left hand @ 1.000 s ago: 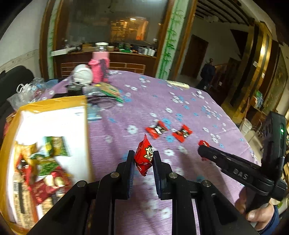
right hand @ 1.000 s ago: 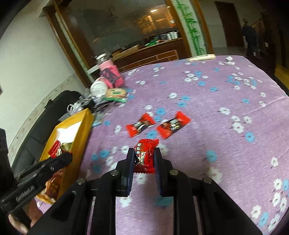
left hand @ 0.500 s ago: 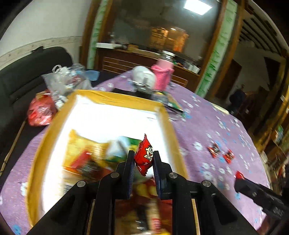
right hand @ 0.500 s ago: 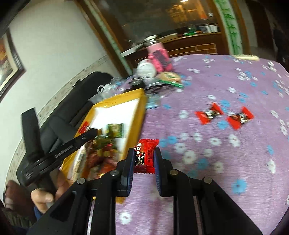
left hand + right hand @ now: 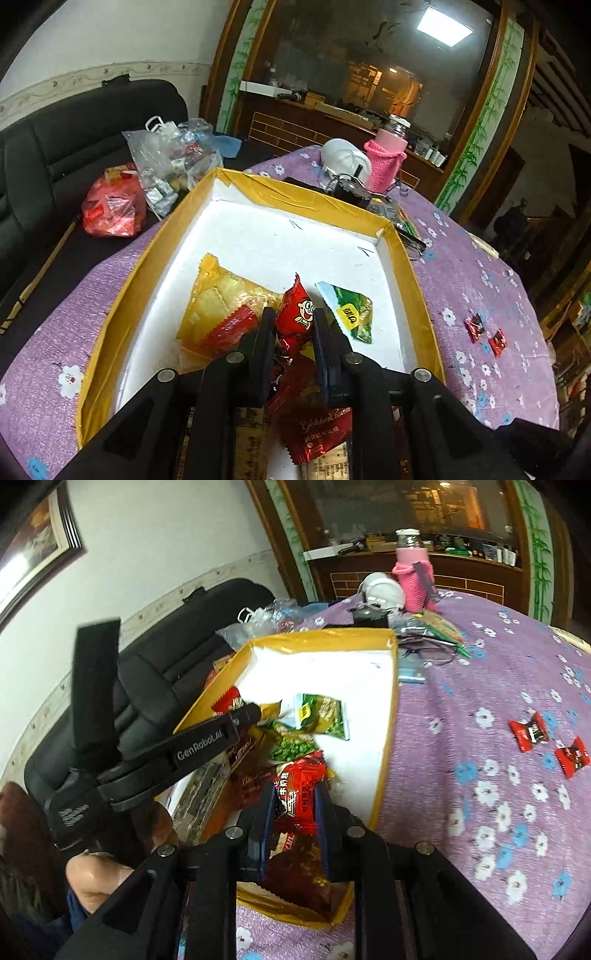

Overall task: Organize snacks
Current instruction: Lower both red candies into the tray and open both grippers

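Purple flowered tablecloth point(image 5: 480, 295) under yellow-rimmed box point(image 5: 306, 201); both grippers' jaws clamp glossy red candies point(image 5: 295, 314) (crinkled wrappers) point(image 5: 299, 797).

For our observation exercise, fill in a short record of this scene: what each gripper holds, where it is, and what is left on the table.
left gripper: shut on a red cartoon-face snack, over the box
right gripper: shut on a red candy, over the box's near end
box contents: yellow, green and red packets
left on tablecloth: two red candies

Snack packets point(image 5: 225, 306) in box point(image 5: 295, 195); two candies point(image 5: 528, 731) right, on tablecloth point(image 5: 480, 686).
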Demonstrator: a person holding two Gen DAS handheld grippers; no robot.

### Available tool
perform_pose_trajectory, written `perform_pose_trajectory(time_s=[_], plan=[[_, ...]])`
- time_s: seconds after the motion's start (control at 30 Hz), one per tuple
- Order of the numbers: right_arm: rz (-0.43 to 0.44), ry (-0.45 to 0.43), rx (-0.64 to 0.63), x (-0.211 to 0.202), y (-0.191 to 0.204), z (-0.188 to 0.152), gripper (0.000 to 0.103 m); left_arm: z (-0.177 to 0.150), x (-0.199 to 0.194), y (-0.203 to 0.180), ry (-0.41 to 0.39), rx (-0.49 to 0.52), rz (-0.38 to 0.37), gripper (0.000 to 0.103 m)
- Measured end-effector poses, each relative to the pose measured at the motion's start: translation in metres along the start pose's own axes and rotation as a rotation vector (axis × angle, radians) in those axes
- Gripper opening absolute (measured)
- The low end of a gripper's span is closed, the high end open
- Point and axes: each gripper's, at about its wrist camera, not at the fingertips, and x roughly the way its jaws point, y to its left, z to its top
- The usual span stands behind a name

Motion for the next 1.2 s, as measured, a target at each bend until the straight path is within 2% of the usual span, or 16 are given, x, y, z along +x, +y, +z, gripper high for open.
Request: perform_pose_trajectory(time_s=[0.23,0.67,0.77,0.83,1.0,1.07,1.1,1.2], plan=[[-0.022,0.017,-0.062,0.016,0.010,-0.008,0.020,0.000,-0.003,0.004,-0.014,-0.018,0.039,0.020],[-0.051,-0.014,-0.129,0.020,0.018,-0.019,0.021,0.001,-0.003,0.002,-0.015,-0.009,0.064,0.023],[-0.054,-0.018,-0.136,0.018,0.020,-0.020,0.022,0.001,-0.005,0.002,-0.030,-0.013,0.069,0.039],[-0.055,-0.022,-0.144,0.017,0.022,-0.020,0.024,0.001,-0.008,0.003,-0.048,-0.018,0.069,0.056],[-0.073,-0.042,-0.168,0.011,0.027,-0.021,0.043,0.001,-0.010,0.003,-0.061,-0.017,0.068,0.060],[-0.082,-0.052,-0.170,0.008,0.027,-0.021,0.050,0.002,-0.011,0.004,-0.067,-0.025,0.065,0.067],[-0.083,-0.057,-0.170,0.007,0.027,-0.020,0.051,0.002,-0.012,0.004,-0.072,-0.028,0.063,0.072],[-0.088,-0.071,-0.162,0.002,0.025,-0.018,0.052,0.002,-0.015,0.004,-0.093,-0.032,0.066,0.075]])
